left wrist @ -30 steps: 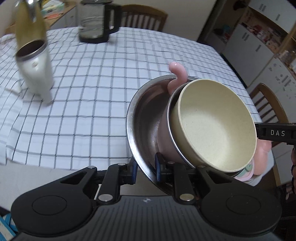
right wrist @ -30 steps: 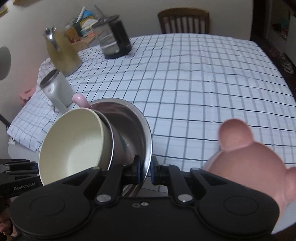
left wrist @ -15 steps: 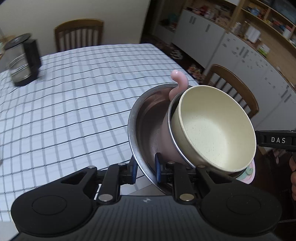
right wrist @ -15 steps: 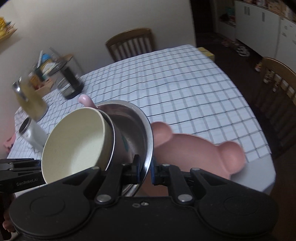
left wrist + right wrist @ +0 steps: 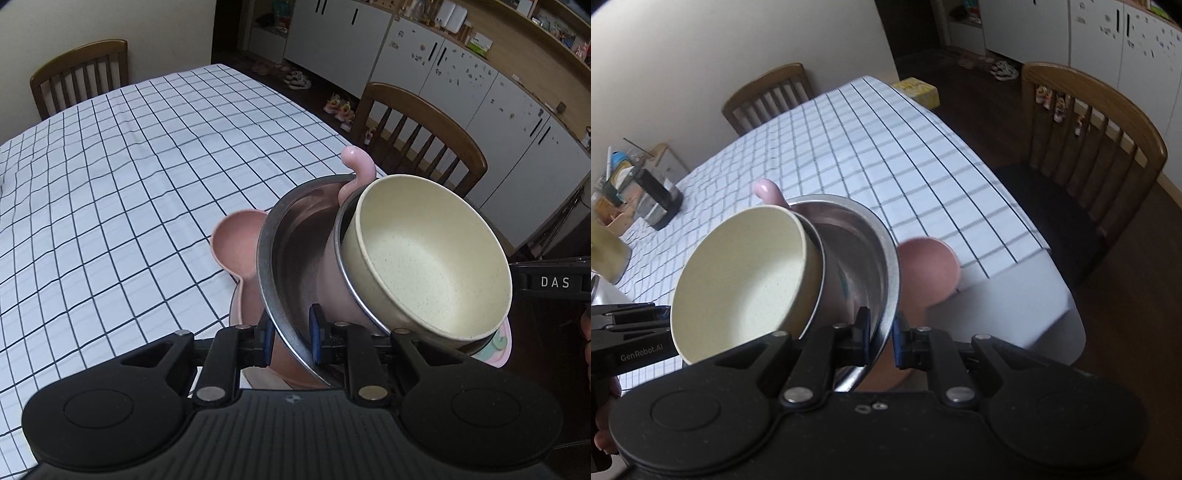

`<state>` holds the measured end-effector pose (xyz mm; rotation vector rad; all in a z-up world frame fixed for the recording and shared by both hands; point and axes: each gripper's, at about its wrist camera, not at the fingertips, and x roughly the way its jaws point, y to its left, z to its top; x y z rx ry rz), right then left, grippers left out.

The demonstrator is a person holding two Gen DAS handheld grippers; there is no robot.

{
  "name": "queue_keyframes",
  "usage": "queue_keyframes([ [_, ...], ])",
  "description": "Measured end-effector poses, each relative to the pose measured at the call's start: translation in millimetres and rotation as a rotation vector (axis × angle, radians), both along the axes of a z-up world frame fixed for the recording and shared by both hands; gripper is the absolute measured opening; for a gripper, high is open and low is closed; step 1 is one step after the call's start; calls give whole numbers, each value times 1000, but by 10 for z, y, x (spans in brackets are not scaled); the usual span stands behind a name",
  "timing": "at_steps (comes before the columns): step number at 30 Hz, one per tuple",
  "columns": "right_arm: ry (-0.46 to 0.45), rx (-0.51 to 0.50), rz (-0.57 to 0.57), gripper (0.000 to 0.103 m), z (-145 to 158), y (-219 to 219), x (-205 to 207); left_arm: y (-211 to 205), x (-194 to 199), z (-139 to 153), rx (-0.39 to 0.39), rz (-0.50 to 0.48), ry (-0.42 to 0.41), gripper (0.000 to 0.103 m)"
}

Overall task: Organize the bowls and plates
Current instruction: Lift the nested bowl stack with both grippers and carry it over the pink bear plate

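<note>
My left gripper (image 5: 289,339) has its jaws clamped on the rim of the steel bowl (image 5: 295,236), one pad outside the wall and one inside. My right gripper (image 5: 880,341) is clamped on the opposite rim of the same bowl (image 5: 864,236), so I carry the stack between both hands, tilted, above the near edge of the checked surface (image 5: 110,184).

Nested in the steel bowl is a pink cup with a curled handle (image 5: 356,162), and inside that sits a cream bowl (image 5: 424,258). Under the stack is a pink plate with round ears (image 5: 236,240).

The left view shows a pale patterned edge of the plate (image 5: 496,347) under the cream bowl, a wooden chair (image 5: 417,129) beside the surface, white cabinets (image 5: 461,74) and shoes on the floor (image 5: 340,107); the right gripper's body enters at its right edge. The right view instead shows a glass pot (image 5: 657,199) and a box of oddments (image 5: 617,181) at the far left of the surface, a yellow box on the floor (image 5: 918,90), and the left gripper's body at its left edge with fingers (image 5: 604,439) below it.
</note>
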<state>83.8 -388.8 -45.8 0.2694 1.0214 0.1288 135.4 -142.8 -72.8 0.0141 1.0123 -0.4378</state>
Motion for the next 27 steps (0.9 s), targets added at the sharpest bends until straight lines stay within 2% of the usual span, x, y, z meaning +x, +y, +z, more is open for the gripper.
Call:
queue_keyframes([
  [10,30,21,4,13,-279,-76,94,-28,54,-208,29,4,-5,18],
  [27,46,-25,50,13,-519,33,168,-3,57,-428,58,2,22,18],
])
